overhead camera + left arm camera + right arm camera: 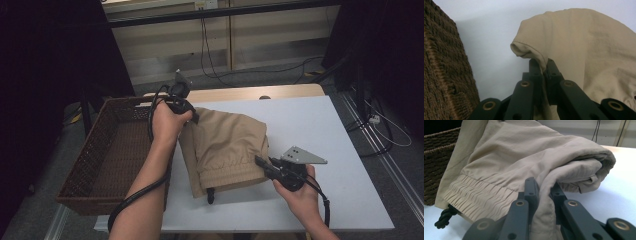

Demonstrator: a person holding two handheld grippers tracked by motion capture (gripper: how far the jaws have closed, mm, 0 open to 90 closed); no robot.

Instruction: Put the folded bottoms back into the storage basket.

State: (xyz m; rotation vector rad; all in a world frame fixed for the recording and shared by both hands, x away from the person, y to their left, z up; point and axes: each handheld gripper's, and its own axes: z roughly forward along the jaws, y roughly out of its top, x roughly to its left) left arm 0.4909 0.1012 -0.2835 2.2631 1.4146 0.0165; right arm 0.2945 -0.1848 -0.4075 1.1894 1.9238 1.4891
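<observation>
Folded beige shorts (227,147) with an elastic waistband and a dark drawstring (210,195) lie on the white table (320,130), their left side lifted. My left gripper (193,117) is shut on the far left corner of the shorts (579,50), cloth pinched between its jaws (543,68). My right gripper (261,162) is shut on the near right edge of the shorts (524,152), with a fold of fabric running between its jaws (544,188). The drawstring (445,217) hangs from the waistband at the lower left of the right gripper view.
A brown wicker basket (107,150) stands at the table's left edge, right beside the shorts; its wall (441,65) is close to my left gripper. Bare table surface lies to the right. Cables (215,60) run on the floor behind the table.
</observation>
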